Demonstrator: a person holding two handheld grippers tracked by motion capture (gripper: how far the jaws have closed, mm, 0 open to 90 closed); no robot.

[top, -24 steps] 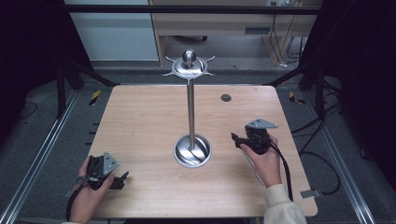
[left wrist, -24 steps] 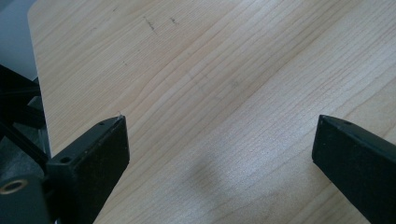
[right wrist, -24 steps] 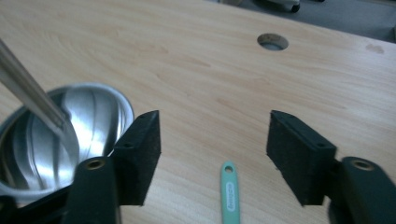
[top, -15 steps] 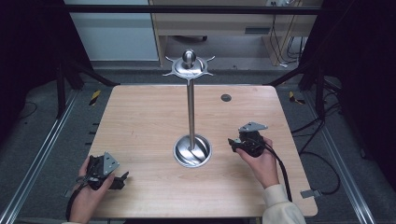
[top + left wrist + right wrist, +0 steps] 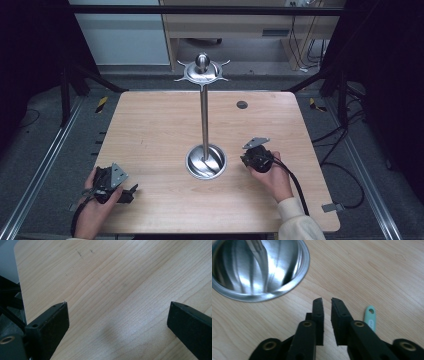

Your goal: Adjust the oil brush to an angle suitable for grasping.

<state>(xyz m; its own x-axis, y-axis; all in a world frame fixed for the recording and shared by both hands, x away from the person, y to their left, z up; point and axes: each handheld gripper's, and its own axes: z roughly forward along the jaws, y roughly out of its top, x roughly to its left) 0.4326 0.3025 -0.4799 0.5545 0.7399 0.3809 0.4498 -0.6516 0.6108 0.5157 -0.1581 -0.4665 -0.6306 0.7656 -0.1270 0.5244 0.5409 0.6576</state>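
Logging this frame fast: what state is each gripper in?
Left gripper: open, jaws wide apart over bare table, holding nothing.
Right gripper: nearly closed, narrow gap, nothing between the jaws.

Table [image 5: 150, 130]: light wood top with rounded corners, standing inside a dark metal frame.
Stand [image 5: 204, 115]: upright polished metal pole near the table centre; round dished base [image 5: 259, 267] resting on the wood; disc with small curved hooks and a ball knob at the top.
Tag [image 5: 370, 318]: small mint-green oblong piece with a hole at one end, lying flat on the table, apart from the base.
Dark disc [image 5: 242, 104]: small, round, near the table's far edge.
Floor: grey, with black cables [image 5: 350, 170] lying at the right.
Cabinet [image 5: 235, 20]: wooden, behind the table.
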